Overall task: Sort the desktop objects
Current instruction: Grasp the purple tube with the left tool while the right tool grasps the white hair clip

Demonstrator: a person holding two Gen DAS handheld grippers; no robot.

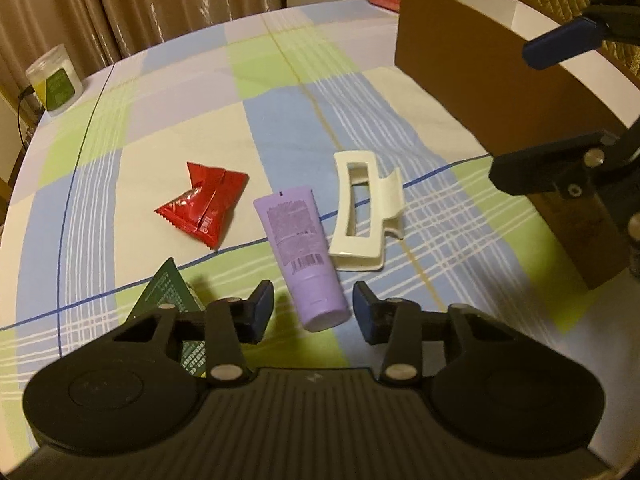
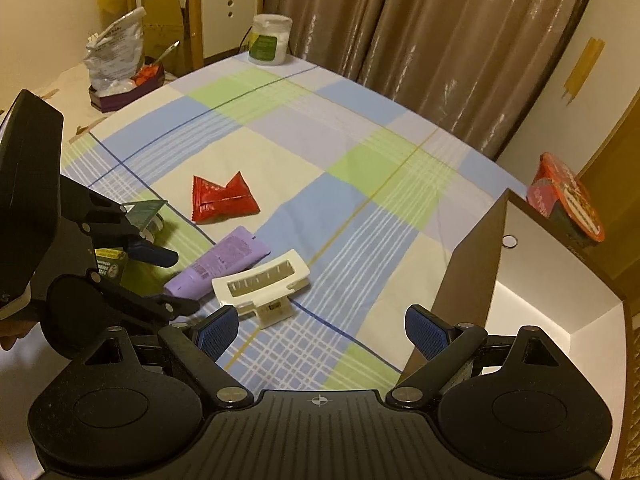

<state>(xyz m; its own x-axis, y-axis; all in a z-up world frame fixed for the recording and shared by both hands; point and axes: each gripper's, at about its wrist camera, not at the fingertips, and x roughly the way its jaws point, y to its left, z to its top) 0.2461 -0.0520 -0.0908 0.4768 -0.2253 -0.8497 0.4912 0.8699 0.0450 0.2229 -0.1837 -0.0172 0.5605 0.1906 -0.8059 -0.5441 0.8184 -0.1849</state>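
A purple tube (image 1: 301, 254) lies on the checked tablecloth, its cap end between the tips of my open left gripper (image 1: 313, 310). A white hair claw (image 1: 362, 212) lies just right of the tube, and a red snack packet (image 1: 201, 204) to its left. A green packet (image 1: 166, 294) lies under the left finger. In the right wrist view the tube (image 2: 222, 262), claw (image 2: 262, 282) and red packet (image 2: 222, 200) lie ahead left. My right gripper (image 2: 320, 332) is open and empty, above the cloth beside the brown box (image 2: 472, 264).
The brown box with white inside (image 1: 480, 80) stands at the right. A white jar (image 2: 270, 40) stands at the far table edge. A red package (image 2: 568, 196) sits behind the box. Bags and a tray (image 2: 120, 80) sit far left. Curtains hang behind.
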